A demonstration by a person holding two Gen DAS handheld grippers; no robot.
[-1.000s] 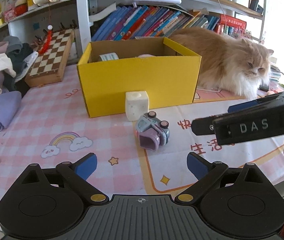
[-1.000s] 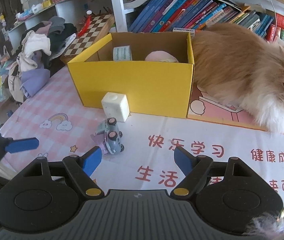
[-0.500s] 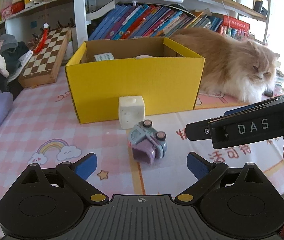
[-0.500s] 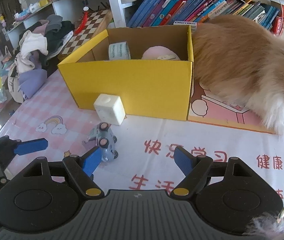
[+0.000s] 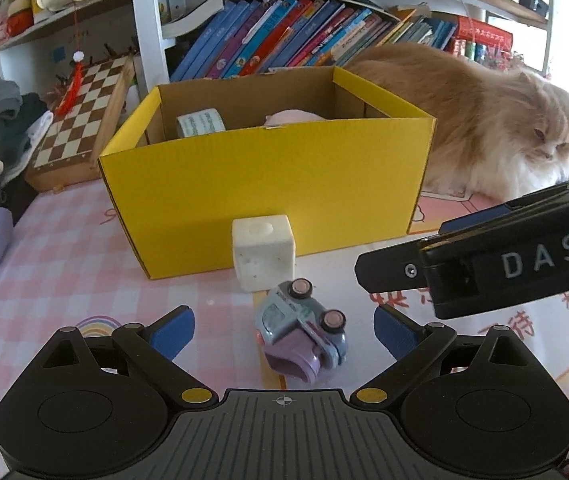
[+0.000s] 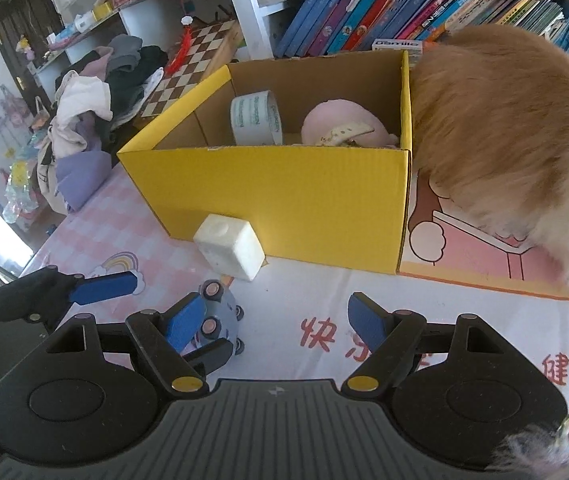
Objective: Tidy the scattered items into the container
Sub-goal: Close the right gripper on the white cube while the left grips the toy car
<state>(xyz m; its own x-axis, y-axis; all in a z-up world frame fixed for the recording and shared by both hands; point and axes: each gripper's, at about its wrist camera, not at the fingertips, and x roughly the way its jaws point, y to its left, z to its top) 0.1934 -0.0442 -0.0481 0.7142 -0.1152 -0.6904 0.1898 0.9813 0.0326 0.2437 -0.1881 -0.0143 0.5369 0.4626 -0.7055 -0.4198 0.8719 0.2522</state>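
Note:
A yellow cardboard box (image 5: 268,184) (image 6: 284,196) stands on the table, holding a tape roll (image 6: 255,118) and a pink soft item (image 6: 344,128). A white cube (image 5: 263,252) (image 6: 230,246) rests against the box's front wall. A small blue-grey and purple toy car (image 5: 302,332) (image 6: 216,320) lies on its side just in front of the cube. My left gripper (image 5: 283,330) is open, its blue pads on either side of the car without touching it. My right gripper (image 6: 275,322) is open over bare tablecloth, the car beside its left finger.
A fluffy orange cat (image 5: 480,120) (image 6: 516,128) lies to the right of the box. A chessboard (image 5: 80,112) and a heap of clothes (image 6: 84,128) sit at the left. Books (image 5: 292,40) fill the shelf behind. The tablecloth (image 5: 64,264) is pink-checked.
Both grippers have moved forward toward the box. The toy car now lies between the left gripper's pads and beside the right gripper's left finger. Jaws stayed wide.

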